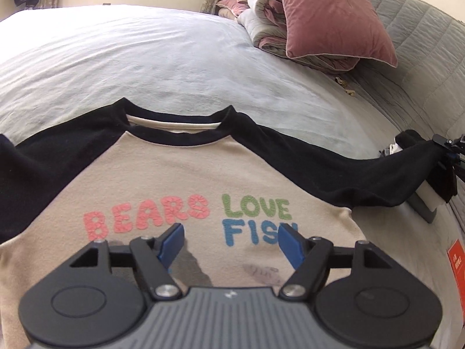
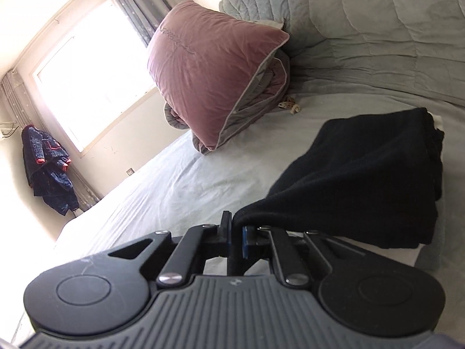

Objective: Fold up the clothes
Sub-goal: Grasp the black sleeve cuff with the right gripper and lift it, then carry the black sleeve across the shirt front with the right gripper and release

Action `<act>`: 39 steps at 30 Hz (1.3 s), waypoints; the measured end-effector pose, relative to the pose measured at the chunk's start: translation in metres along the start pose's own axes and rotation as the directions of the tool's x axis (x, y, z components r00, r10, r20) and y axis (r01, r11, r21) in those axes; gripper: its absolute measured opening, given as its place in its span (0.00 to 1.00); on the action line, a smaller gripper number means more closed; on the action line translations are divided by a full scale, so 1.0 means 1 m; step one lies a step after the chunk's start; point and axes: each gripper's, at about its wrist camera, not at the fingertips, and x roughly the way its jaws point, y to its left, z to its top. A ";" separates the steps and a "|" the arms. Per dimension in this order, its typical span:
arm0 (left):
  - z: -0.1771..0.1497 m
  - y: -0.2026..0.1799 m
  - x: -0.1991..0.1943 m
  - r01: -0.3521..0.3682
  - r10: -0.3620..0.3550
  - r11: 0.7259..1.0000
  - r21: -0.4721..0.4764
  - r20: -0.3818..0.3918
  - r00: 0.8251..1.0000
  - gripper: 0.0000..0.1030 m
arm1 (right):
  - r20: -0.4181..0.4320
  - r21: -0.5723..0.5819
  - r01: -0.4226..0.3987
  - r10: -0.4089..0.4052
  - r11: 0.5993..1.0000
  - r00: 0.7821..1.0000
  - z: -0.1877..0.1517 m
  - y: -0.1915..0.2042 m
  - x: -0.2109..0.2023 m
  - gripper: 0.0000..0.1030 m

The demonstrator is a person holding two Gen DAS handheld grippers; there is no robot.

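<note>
A beige shirt (image 1: 186, 174) with black sleeves and the words BEARS LOVE FISH lies face up on the bed. My left gripper (image 1: 231, 240) hovers open over its chest, blue pads apart, nothing between them. The right black sleeve (image 1: 363, 171) is stretched out to the right, where my right gripper (image 1: 446, 152) pinches its end. In the right wrist view my right gripper (image 2: 237, 234) is shut on the black sleeve (image 2: 363, 174), which drapes up and away to the right.
A pale sheet (image 1: 145, 67) covers the bed (image 2: 162, 192). A pink pillow (image 1: 331, 14) leans on folded bedding at the head, next to a grey quilt (image 2: 363, 29). A dark jacket (image 2: 49, 168) hangs by the window (image 2: 96, 78). An orange item (image 1: 456, 264) lies at the right edge.
</note>
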 end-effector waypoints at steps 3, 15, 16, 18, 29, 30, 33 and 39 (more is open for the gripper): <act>0.005 0.020 -0.005 -0.004 0.004 0.999 -0.053 0.007 1.000 0.70 | 0.009 -0.063 -0.042 0.043 0.997 0.999 0.001 0.030 0.004 0.10; 0.008 0.077 -0.021 0.019 -0.011 0.986 -0.164 0.052 0.999 0.70 | -0.150 -0.317 -0.251 0.213 0.914 0.965 -0.045 0.149 0.050 0.10; 0.008 0.080 -0.022 0.020 -0.010 0.986 -0.167 0.058 0.998 0.70 | -0.170 -0.328 -0.266 0.221 0.906 0.960 -0.051 0.157 0.054 0.10; 0.008 0.086 -0.024 0.022 -0.009 0.984 -0.178 0.070 0.998 0.70 | -0.208 -0.342 -0.291 0.230 0.894 0.951 -0.067 0.167 0.063 0.10; 0.007 0.094 -0.025 0.067 -0.048 0.978 -0.197 0.103 0.994 0.59 | -0.426 -0.349 -0.371 0.207 0.861 0.881 -0.170 0.185 0.084 0.10; 0.008 0.094 -0.025 0.072 -0.052 0.978 -0.196 0.105 0.993 0.59 | -0.445 -0.349 -0.378 0.204 0.858 0.872 -0.179 0.187 0.085 0.10; 0.010 0.088 -0.024 0.074 -0.056 0.981 -0.179 0.102 0.993 0.59 | -0.500 -0.345 -0.399 0.194 0.850 0.844 -0.203 0.191 0.090 0.13; 0.024 0.069 -0.016 0.076 -0.061 0.985 -0.155 0.099 0.993 0.59 | -0.591 -0.310 -0.429 0.182 0.848 0.786 -0.201 0.189 0.084 0.32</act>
